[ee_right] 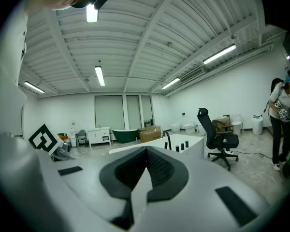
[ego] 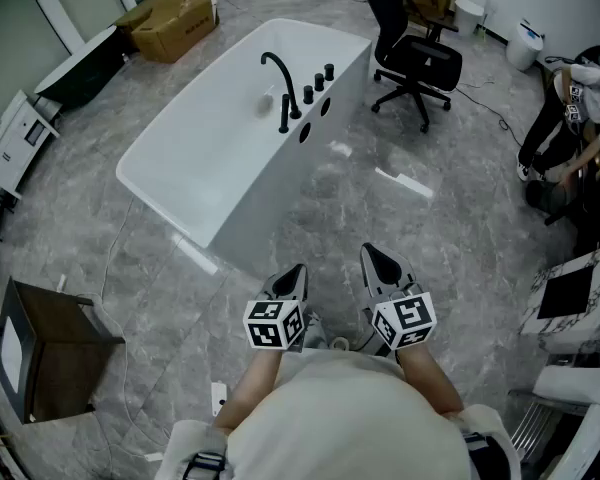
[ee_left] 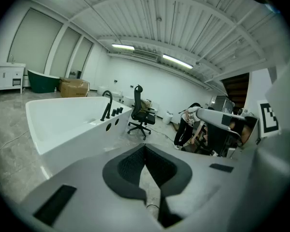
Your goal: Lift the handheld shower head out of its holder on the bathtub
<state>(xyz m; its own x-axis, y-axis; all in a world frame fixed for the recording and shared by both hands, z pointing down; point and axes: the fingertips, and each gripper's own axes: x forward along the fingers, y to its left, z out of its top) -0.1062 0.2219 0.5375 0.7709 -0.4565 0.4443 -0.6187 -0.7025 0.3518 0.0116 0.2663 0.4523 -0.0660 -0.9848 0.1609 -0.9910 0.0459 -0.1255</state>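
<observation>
Your left tongs (ego: 293,271) are closed: in the left gripper view (ee_left: 145,148) the dark pads meet at their tips, with only grey floor (ego: 360,198) showing through the slit lower down. Your right tongs (ego: 372,253) are closed too. In the right gripper view (ee_right: 146,150) the pads touch at the tips and there is nothing between them. Neither pair holds or touches anything. You hold the two side by side just in front of your body, a little apart, above the floor, each with its marker cube nearest you. The left pair tips down more than the right. Both point toward the white tub (ego: 180,158), whose near end lies just beyond the tips and is not touched. On the tub's right rim stands a black arched spout (ego: 277,88). The shower head is one of the small black fittings (ego: 319,81) in a row beside that spout, still on the rim, but they are too small for you to tell which. They are well apart from both tongs. Past the tub are a black office chair (ego: 415,63) and a cardboard box (ego: 170,18). A person (ego: 570,118) bends over at the far right.
</observation>
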